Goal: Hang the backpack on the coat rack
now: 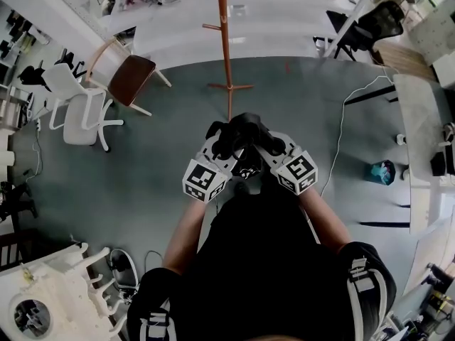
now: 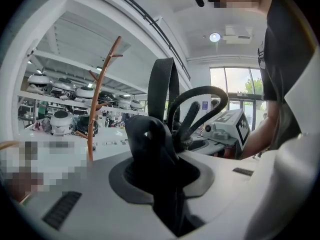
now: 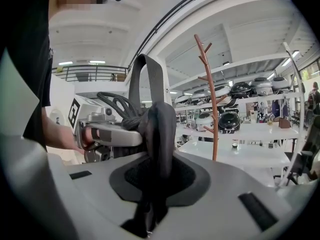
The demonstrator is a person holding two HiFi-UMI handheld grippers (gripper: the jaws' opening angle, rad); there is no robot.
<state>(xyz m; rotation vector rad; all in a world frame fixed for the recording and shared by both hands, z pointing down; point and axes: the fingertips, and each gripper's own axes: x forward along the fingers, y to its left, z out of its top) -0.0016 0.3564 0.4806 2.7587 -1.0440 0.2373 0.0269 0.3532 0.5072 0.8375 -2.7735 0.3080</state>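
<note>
Grey floor point(image 1: 142, 190) of an open workroom underfoot, white shelves point(image 2: 55, 59) along the far wall. Nearest the body: left tongs point(image 1: 219, 144) and right tongs point(image 1: 269, 145) side by side, tips close together. Each pair narrowed and clamped on a bunched strap of the black fabric backpack point(image 1: 242, 128). Backpack clear of the floor, its carry loop and straps standing up between the two tongs. Further ahead, well apart from the backpack: slim brown wooden coat rack point(image 1: 226, 41), upright on the floor. Left of the rack: brown-seated wooden chair point(image 1: 132, 77) and white swivel chair point(image 1: 79, 109).
</note>
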